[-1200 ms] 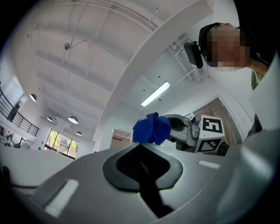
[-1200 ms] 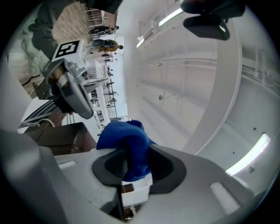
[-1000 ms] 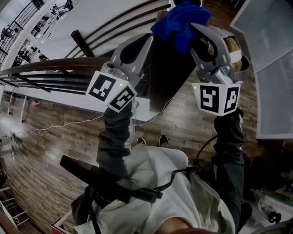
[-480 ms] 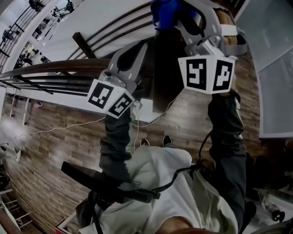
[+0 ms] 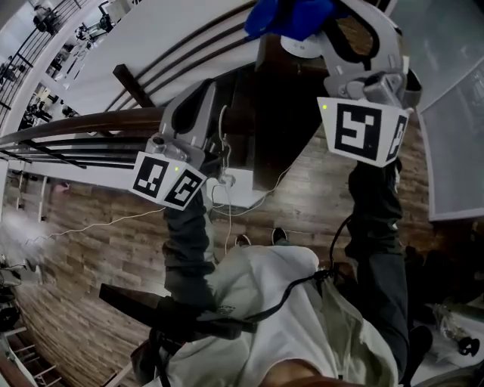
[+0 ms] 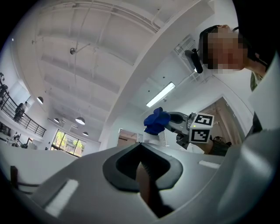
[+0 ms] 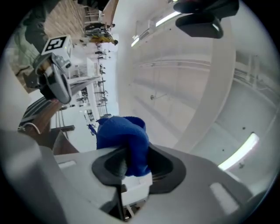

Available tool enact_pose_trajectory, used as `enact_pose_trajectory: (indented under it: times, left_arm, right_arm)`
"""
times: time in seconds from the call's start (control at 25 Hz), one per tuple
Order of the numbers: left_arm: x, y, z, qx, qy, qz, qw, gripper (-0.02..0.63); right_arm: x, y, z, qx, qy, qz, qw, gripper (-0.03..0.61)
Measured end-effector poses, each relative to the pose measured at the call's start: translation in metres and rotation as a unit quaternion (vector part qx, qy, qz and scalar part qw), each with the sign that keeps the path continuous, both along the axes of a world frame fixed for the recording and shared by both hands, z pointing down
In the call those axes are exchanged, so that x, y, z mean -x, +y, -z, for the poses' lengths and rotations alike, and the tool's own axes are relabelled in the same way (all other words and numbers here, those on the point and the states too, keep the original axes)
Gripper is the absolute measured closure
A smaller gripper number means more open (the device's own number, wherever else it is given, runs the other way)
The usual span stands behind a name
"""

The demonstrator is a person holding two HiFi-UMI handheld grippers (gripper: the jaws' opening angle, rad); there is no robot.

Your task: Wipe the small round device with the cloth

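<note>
Both grippers are held up in front of the person. My right gripper [image 5: 308, 29] is shut on a bunched blue cloth [image 5: 291, 15] at the top of the head view. From the right gripper view the cloth [image 7: 124, 142] bulges out of the jaws, with a white piece [image 7: 136, 188] just under it; I cannot tell what that piece is. My left gripper [image 5: 203, 102] sits lower and to the left, shut, with nothing showing between its fingers [image 6: 144, 175]. Its camera sees the cloth [image 6: 156, 121] in the right gripper [image 6: 177, 121]. No small round device can be made out for sure.
A dark wooden stand [image 5: 272, 128] rises behind the grippers. White cables [image 5: 227, 196] hang over a wood-plank floor [image 5: 98, 249]. Dark curved rails [image 5: 68, 125] run at the left. The person's pale shirt [image 5: 280, 317] and dark strap fill the bottom.
The right gripper with the blue cloth has risen and shifted right, so the cloth is now partly cut off at the top edge. The left gripper has drifted down and left.
</note>
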State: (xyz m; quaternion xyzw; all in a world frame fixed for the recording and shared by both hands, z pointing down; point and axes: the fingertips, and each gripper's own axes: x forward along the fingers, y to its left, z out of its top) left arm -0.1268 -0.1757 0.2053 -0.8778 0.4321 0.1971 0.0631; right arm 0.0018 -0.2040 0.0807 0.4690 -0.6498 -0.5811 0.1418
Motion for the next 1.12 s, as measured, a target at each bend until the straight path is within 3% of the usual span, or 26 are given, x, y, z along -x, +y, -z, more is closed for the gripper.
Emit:
enact_pose_trajectory:
  times: [0.12,0.48,0.64,0.8,0.92,1.04,1.12]
  left_arm:
    - [0.005,0.001,-0.007,0.003,-0.001,-0.009,0.9999,0.611]
    - [0.006,0.009,-0.016,0.0,-0.005,-0.043,0.9991,0.611]
    - [-0.004,0.012,-0.019,0.004,-0.015,-0.055,0.9984,0.611]
    - [-0.018,0.01,-0.015,0.007,-0.03,-0.052,0.9982,0.611]
    - [-0.027,0.005,-0.01,0.002,-0.029,-0.042,0.9987,0.611]
    - [-0.043,0.004,0.007,-0.006,-0.027,-0.027,0.9992,0.611]
    - [-0.055,0.003,0.022,-0.014,-0.027,-0.015,0.9994,0.611]
  right_arm:
    - [-0.012,-0.012,-0.013,0.025,-0.005,-0.028,0.999,0.469]
    - [-0.011,0.001,-0.097,0.121,0.015,-0.01,0.993,0.469]
    - [-0.037,0.004,-0.082,0.119,-0.062,0.016,0.991,0.469]
    - [-0.111,-0.022,-0.033,0.08,-0.163,-0.059,0.982,0.468]
    - [-0.113,-0.05,-0.004,0.075,-0.198,-0.001,0.977,0.469]
    - [-0.088,-0.065,0.003,0.094,-0.17,0.089,0.977,0.468]
    - [-0.087,-0.067,-0.003,0.117,-0.168,0.13,0.97,0.469]
